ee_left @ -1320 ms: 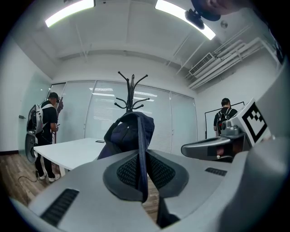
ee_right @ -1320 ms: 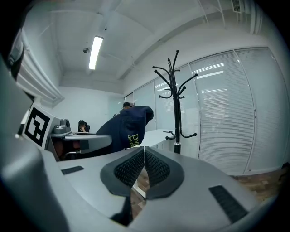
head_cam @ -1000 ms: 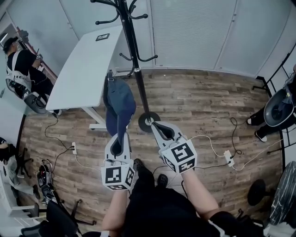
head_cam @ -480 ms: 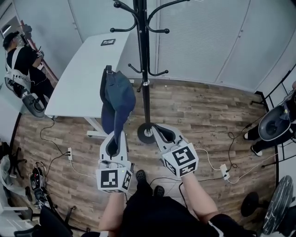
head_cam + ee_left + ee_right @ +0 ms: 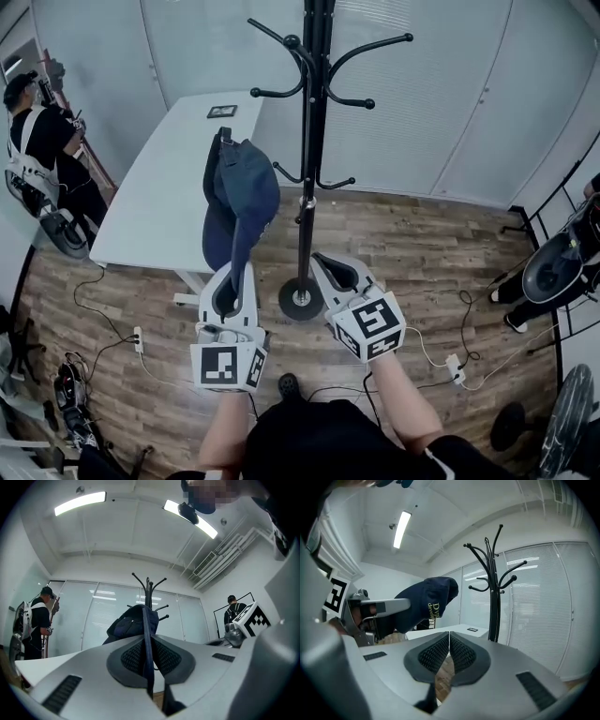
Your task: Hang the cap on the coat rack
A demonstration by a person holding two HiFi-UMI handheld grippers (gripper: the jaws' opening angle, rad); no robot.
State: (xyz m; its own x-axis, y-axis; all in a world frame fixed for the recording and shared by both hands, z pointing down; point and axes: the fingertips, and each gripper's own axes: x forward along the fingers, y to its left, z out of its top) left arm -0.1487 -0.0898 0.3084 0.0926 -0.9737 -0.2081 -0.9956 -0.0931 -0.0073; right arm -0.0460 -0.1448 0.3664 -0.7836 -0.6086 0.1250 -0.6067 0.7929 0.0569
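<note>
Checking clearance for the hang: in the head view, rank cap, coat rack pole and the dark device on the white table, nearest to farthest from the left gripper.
1. cap: clamped in the left gripper's jaws, standing up from them.
2. coat rack pole: just right of the cap.
3. dark device: far end of the white table, beyond the cap.

The navy cap (image 5: 239, 202) is hanging in the air by its brim, clamped in the left gripper (image 5: 235, 279), just left of the black coat rack (image 5: 308, 187), which is standing upright.
</note>
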